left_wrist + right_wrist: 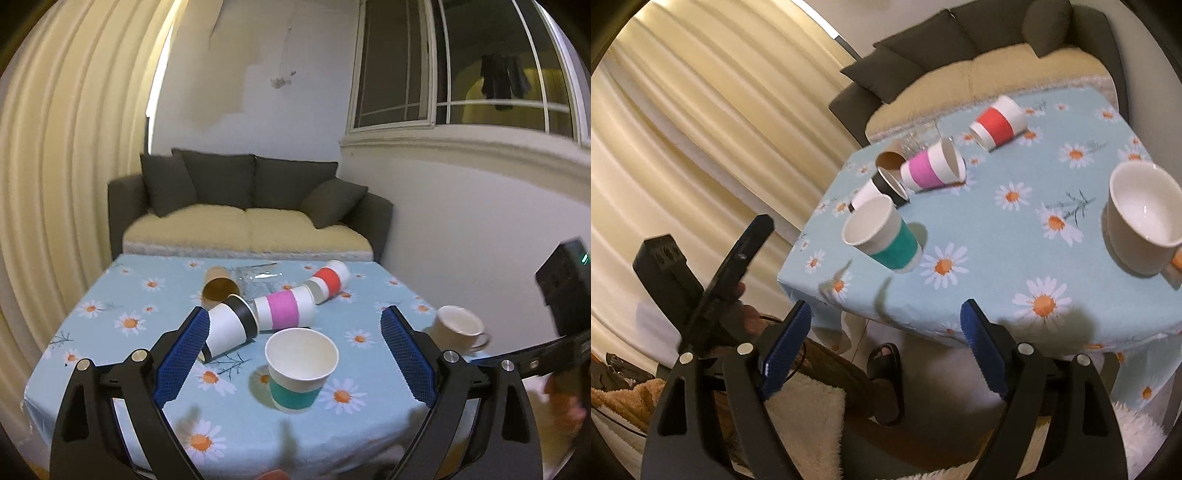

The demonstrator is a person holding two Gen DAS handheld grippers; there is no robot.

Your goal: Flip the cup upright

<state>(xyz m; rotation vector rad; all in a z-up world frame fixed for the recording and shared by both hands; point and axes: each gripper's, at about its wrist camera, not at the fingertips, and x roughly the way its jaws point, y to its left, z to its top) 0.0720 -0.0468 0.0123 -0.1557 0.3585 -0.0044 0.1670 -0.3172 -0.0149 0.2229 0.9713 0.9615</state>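
Left gripper [291, 343]: jaws spread wide, grasping nothing, poised above the near table edge; the spread suits a cup's girth.

Right gripper [886, 332]: jaws likewise released and empty, held off the table's near edge over the floor, apparently idle.

Teal cup [301, 369]: paper, upright, mouth up, framed between the left jaws but apart from both pads; judged already righted.

Black cup [232, 326]: paper, on its side, just beside the left gripper's left pad [181, 354], its black-banded mouth end toward the pink cup. Likely next for righting, being nearest.

Pink cup [284, 312]: on its side, mid-table, close against the black cup.

Red cup [328, 282]: on its side, farther back, right of the pink one.

Brown cup [219, 288]: on its side, mouth toward the camera, behind the black cup.

Clear plastic item [258, 280]: behind the pink cup; kind not discernible.

Mug [460, 328]: ceramic, upright, at the right of the table.

Tablecloth [129, 325]: blue, daisy print.

Sofa [243, 206]: behind the table.
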